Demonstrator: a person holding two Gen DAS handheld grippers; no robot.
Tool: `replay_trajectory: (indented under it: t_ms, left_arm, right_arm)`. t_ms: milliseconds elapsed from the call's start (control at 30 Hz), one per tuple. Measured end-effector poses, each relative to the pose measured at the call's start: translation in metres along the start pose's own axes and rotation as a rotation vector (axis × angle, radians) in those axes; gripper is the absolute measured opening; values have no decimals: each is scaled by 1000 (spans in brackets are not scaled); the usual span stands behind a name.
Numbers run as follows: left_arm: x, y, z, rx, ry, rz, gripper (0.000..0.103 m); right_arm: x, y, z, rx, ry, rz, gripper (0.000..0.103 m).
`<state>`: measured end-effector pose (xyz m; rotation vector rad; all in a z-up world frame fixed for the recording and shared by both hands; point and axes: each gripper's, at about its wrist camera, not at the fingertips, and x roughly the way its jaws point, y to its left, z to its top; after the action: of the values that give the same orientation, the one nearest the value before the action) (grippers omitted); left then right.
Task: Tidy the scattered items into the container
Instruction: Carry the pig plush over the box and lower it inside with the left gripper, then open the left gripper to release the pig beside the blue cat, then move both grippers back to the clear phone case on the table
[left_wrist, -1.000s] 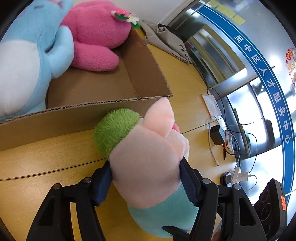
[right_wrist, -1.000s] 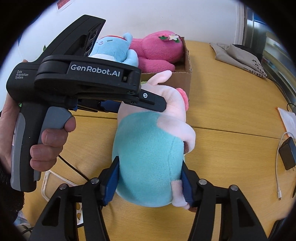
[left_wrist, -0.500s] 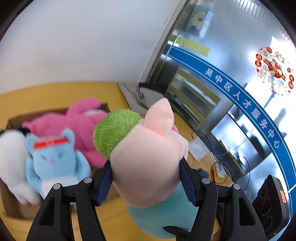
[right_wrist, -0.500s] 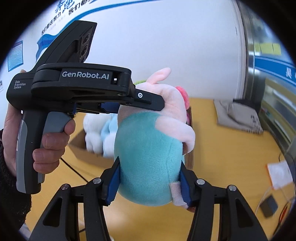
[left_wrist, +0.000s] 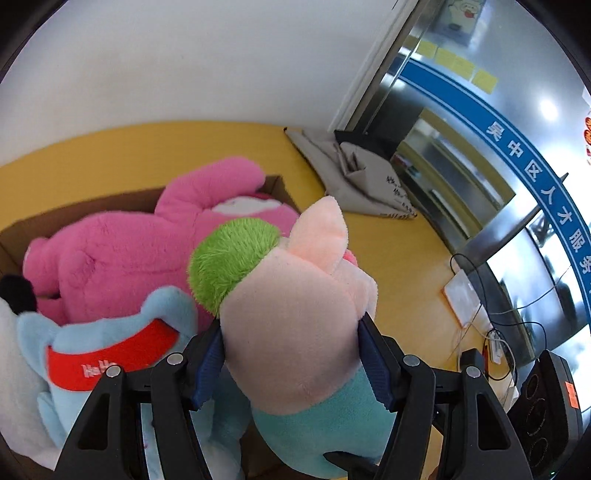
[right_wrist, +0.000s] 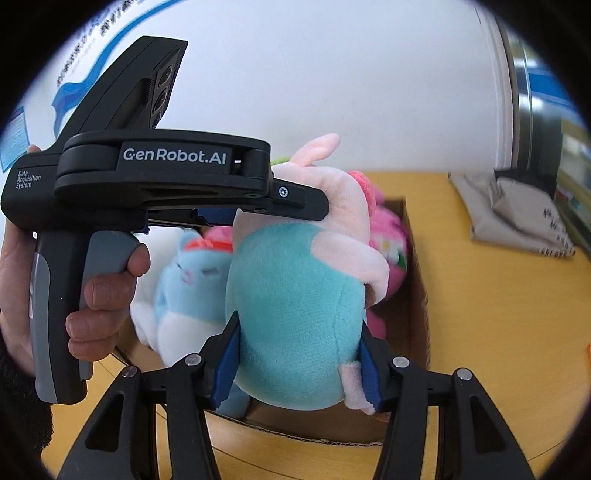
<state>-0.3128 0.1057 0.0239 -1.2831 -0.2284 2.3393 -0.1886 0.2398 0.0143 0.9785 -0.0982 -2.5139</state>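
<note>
Both grippers hold one pig plush with a pale pink head, green tuft and teal body. My left gripper is shut on its head. My right gripper is shut on its teal body. The plush hangs above the open cardboard box. Inside the box lie a pink plush, a light blue plush with a red band and a white plush. The left gripper's body and the hand on it show in the right wrist view.
The box stands on a yellow wooden table. A folded grey cloth lies at the back right by a metal door frame. Cables, a charger and a white paper lie at the table's right edge.
Both grippers have carried the pig plush up from the table in front of the box and forward over it. The grips on the plush have not changed.
</note>
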Motion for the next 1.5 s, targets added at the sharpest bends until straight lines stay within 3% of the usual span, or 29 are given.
replay_trajectory:
  t_ms: [267,500,600,700,800,933,1233,1500]
  left_arm:
    - [37,-27,-20,109,47,72,76]
    - [40,-43,-25,132,37,146,88]
    - [15,-45,-28,106,18,144,88]
    - [-38,-46,-34,93,-94,149,90]
    - [-98,-46,-52,108,-206,226,103]
    - [-166,-25,-101,83,-280,306,103]
    - [-190,12,-179,-47,-244,408,103]
    - [-197,12,-205,-94,-270,412,103]
  right_arm:
    - [32,-14,-35,31,119,-59,56]
    - [25,-14,-39,52,139,-119,72]
    - [9,-13,-36,50,118,-169,77]
    - [-18,-6,-32,44,83,-194,77]
    - [-45,7,-28,18,46,-197,79]
    - [-63,27,-21,-30,26,-212,79]
    - [-63,57,-27,-54,35,-271,79]
    - [-67,69,-37,-70,47,-300,79]
